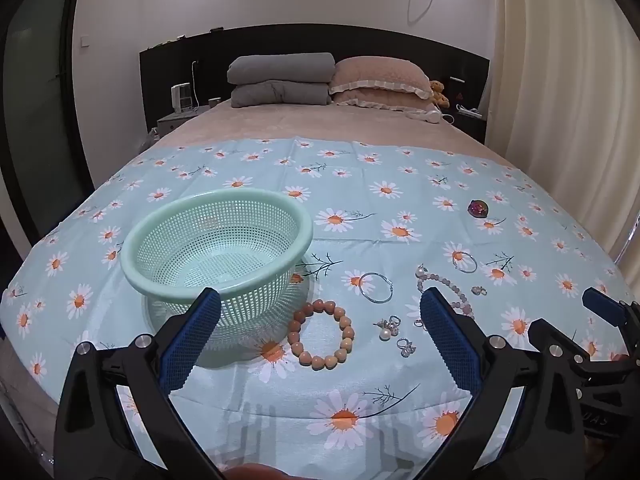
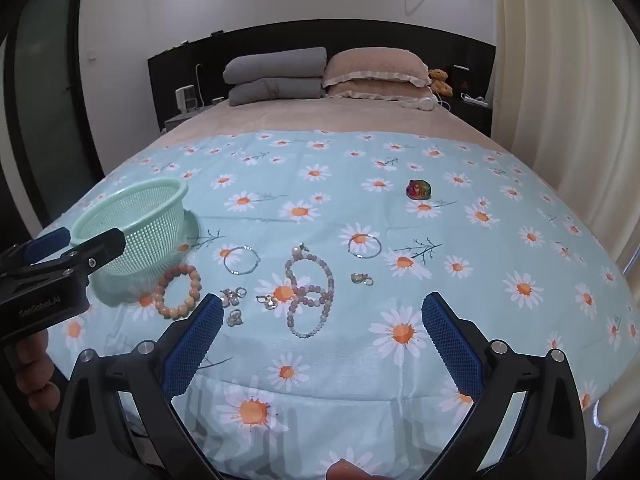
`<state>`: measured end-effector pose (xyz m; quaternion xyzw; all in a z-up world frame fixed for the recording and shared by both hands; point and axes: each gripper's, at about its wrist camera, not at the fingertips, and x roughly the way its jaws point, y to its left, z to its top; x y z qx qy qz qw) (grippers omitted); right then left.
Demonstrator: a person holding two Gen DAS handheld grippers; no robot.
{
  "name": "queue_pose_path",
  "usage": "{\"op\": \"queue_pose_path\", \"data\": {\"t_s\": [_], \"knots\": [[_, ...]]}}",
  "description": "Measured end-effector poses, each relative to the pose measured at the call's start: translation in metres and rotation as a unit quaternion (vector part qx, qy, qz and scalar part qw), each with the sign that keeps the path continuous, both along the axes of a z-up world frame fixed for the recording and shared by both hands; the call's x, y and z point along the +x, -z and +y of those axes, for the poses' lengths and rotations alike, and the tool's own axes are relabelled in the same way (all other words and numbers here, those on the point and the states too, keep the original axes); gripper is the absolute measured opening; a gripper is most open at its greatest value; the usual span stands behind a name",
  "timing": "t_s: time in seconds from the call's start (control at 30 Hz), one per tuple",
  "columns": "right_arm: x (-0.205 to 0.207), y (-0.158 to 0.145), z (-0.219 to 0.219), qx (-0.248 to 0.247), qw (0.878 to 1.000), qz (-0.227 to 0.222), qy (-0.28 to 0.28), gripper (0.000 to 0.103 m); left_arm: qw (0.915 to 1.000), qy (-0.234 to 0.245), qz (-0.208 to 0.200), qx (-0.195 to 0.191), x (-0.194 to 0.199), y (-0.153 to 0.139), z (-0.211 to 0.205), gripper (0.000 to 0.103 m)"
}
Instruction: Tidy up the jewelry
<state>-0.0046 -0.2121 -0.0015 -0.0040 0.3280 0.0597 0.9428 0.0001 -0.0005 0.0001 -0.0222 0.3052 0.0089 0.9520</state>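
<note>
Looked like the very start of the job to me: the basket [image 1: 216,248] was empty as far as I could see and every piece was lying loose on the cloth [image 1: 400,200]. Both grippers hovered above the near edge of the bed. The left gripper [image 1: 320,344] had its jaws spread wide with nothing between them, and the right gripper [image 2: 322,344] was the same, wide apart and holding nothing.

The orange bracelet [image 1: 321,334] sat just beside the basket, roughly between the left fingers, so my guess was that it'd be first. The next move would call for dropping down over one side of the bead ring, pinching it, then lifting it over the rim. The soft bedding under the cloth could make the beads sink or roll away from the pads.

View differences: the right camera showed the pink beaded strand [image 2: 310,294] fully, looped over itself, while the left view hid part of it behind a finger. It also caught the two thin bangles [image 2: 241,260], the small earrings [image 2: 234,296] and the shiny charm [image 2: 419,189] far off on its own. The left camera was the only one looking down into the basket.
</note>
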Motion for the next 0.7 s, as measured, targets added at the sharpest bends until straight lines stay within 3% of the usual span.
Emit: {"op": "queue_pose_path", "data": {"t_s": [0.7], "knots": [[0.0014,0.0004,0.0020,-0.006,1.000,0.000,-0.001,0.096,0.9998,-0.002,-0.006,0.017,-0.0014,0.0006,-0.0029,0.098]]}}
